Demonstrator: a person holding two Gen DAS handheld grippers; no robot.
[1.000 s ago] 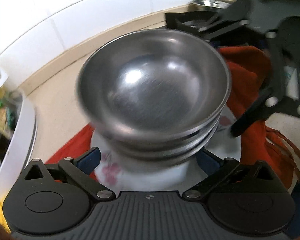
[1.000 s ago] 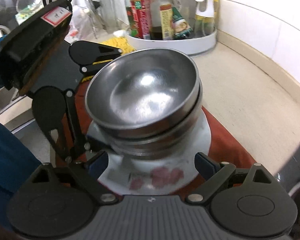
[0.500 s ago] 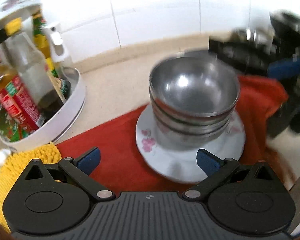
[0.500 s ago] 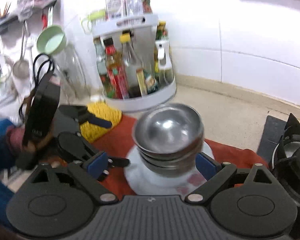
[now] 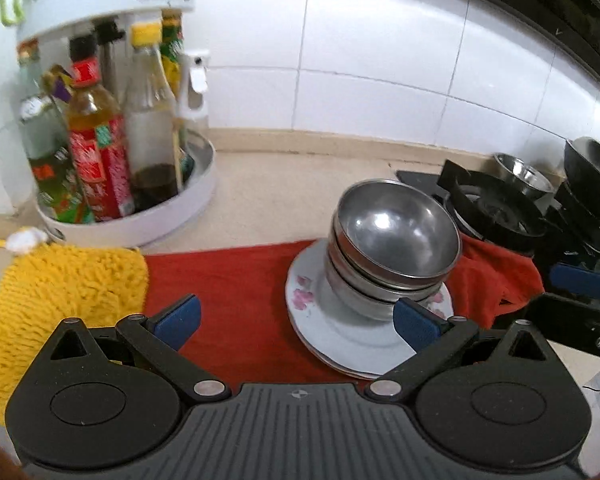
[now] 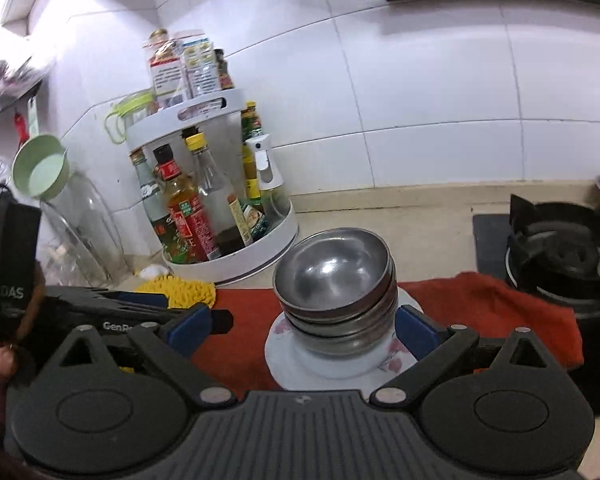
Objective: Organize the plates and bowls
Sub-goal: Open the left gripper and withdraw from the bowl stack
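A stack of steel bowls (image 5: 396,240) (image 6: 334,276) stands on white floral plates (image 5: 340,340) (image 6: 296,360), which lie on a red cloth (image 5: 240,280) (image 6: 480,304). My left gripper (image 5: 296,322) is open and drawn back from the stack, with only cloth and plate rim showing between its blue pads. My right gripper (image 6: 302,330) is also back from the stack. Its jaws are opening, and the bowls show beyond the gap, with neither pad touching them. Each gripper shows at the edge of the other's view.
A white two-tier rack of bottles (image 5: 140,216) (image 6: 260,252) stands at the back left, with a yellow shaggy cloth (image 5: 60,288) in front of it. A black gas stove (image 5: 496,208) (image 6: 560,256) is on the right. Glass jars (image 6: 80,232) stand far left.
Both grippers have pulled back and up from the bowl stack and rolled level. The bowls, close and large before, now sit small and farther off on the plates.
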